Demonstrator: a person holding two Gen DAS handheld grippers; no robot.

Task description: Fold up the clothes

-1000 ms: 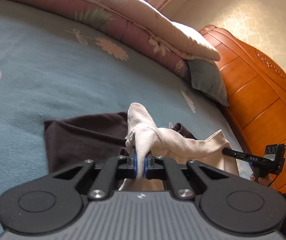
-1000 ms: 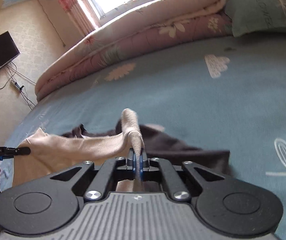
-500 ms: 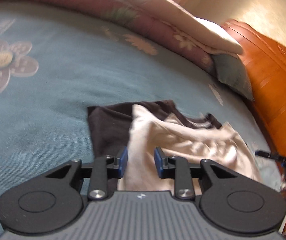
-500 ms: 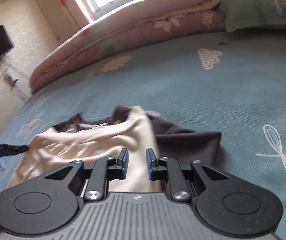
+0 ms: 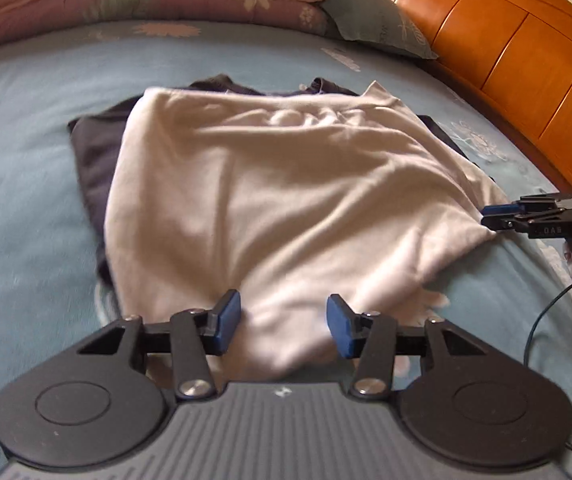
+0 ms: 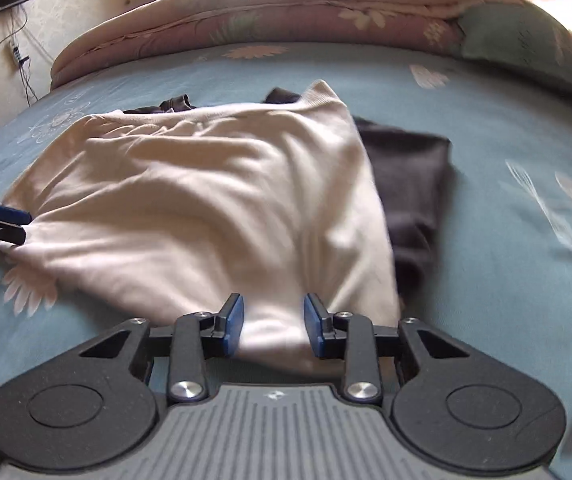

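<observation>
A dark garment (image 5: 93,168) is seen at frame left, partly covered by the cream garment (image 5: 286,200) spread mid-frame on the blue bedsheet (image 5: 25,220). Left gripper (image 5: 283,326) and right gripper (image 6: 273,326) jaws are opening, pads clear of the cloth.

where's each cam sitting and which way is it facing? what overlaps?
Left wrist: on the left tongs, jaws opening, angled down at the beige garment; right tongs and a hand at right edge.
Right wrist: on the right tongs, jaws opening, same aim; left tongs at left edge.
Shared: beige garment over dark garment, blue bedsheet, folded quilt.
</observation>
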